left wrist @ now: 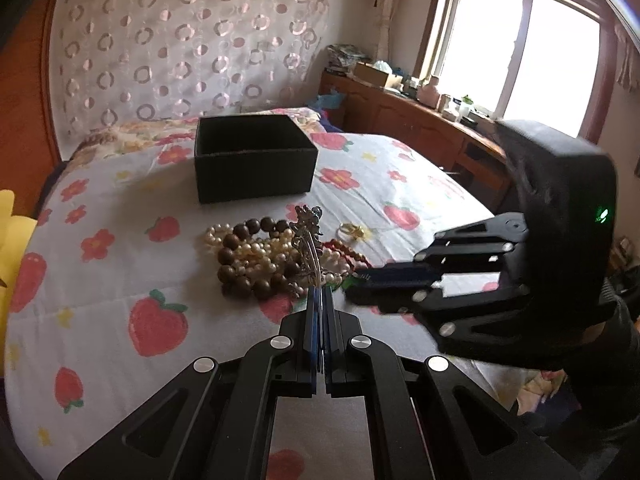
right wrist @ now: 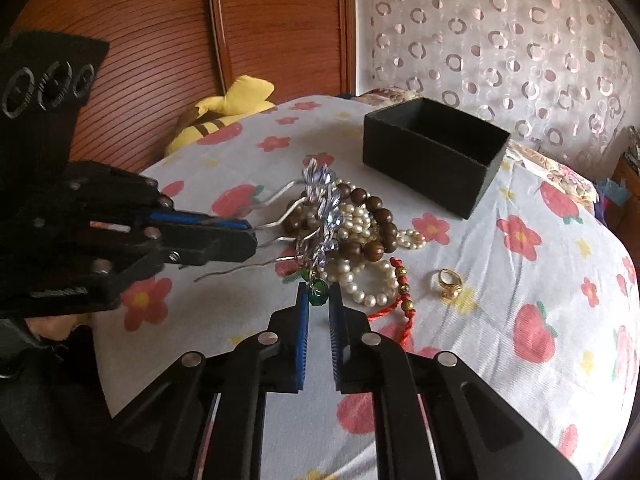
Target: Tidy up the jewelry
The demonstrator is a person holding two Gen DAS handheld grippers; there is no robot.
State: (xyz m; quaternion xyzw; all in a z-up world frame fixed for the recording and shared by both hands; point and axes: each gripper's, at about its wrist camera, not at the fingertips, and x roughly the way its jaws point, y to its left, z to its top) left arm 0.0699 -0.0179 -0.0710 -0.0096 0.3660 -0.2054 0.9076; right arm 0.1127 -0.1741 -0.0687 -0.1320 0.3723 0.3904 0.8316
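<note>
A jewelry pile lies on the bed: brown wooden beads (left wrist: 240, 252) (right wrist: 376, 220), pearl strands (left wrist: 264, 254) (right wrist: 360, 276), a red cord bracelet (right wrist: 404, 300) and a gold ring (right wrist: 449, 282) (left wrist: 352, 231). My left gripper (left wrist: 319, 292) (right wrist: 252, 240) is shut on the metal prongs of a silver crystal hairpin (left wrist: 310, 236) (right wrist: 320, 208), held over the pile. My right gripper (right wrist: 319, 298) (left wrist: 352, 284) has its jaws narrowly apart around a green bead (right wrist: 318, 294) at the pile's near edge; a firm grip cannot be told. An open black box (left wrist: 254, 158) (right wrist: 434, 156) stands behind the pile.
The bedspread (left wrist: 100, 208) has strawberry and flower prints. A yellow plush toy (right wrist: 224, 110) lies by the wooden headboard (right wrist: 160, 60). A wooden cabinet (left wrist: 420, 120) with clutter stands under the window, right of the bed.
</note>
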